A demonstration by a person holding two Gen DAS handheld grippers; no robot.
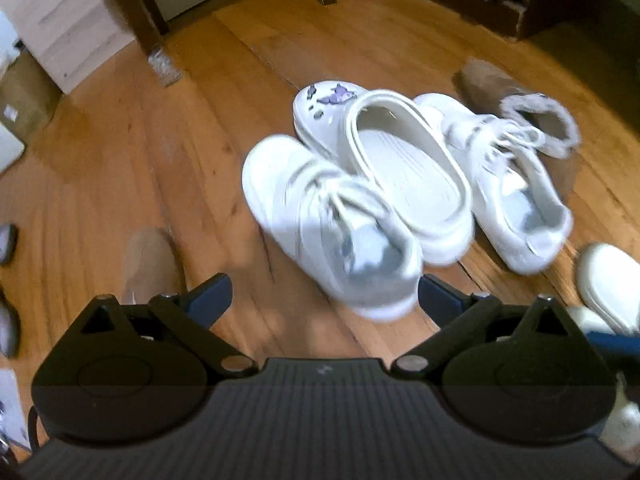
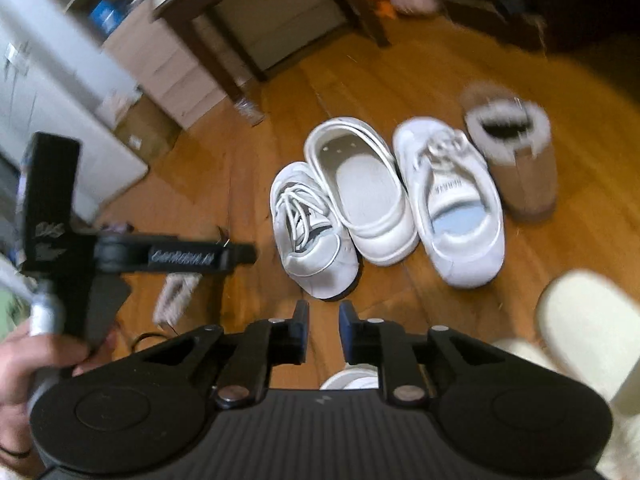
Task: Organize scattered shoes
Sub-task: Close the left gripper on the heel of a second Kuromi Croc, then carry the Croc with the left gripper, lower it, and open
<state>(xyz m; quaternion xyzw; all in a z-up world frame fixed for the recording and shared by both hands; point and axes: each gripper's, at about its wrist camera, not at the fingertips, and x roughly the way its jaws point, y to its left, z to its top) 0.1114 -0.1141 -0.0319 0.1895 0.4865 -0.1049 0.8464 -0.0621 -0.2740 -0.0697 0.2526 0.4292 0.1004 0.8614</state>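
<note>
Hovering over the wooden floor [image 1: 160, 168], we hold our left gripper [image 1: 325, 298] with its jaws spread wide and nothing between them; the heel of the near white sneaker [image 1: 332, 220] sits just ahead of the gap; beside it, touching, lies the white clog [image 1: 400, 168] with purple charms on its toe; next comes the second white sneaker [image 1: 500, 184], pressed against the clog's far side; behind that one stands the tan fur-lined boot [image 1: 536, 128], upright. Over on the right wrist view, our right gripper [image 2: 324, 328] has its fingers drawn close, only a narrow slot between them, gripping nothing; the same four shoes line up side by side ahead of it, sneaker, clog, sneaker, boot; a cream slipper [image 2: 580, 320] rests near the right edge, apart from the row; the left gripper's body shows at the left of this view, held in the left hand [image 2: 24, 368]; a dark chair leg [image 1: 148, 20] stands on the floor further back; motion blur softens everything.
</note>
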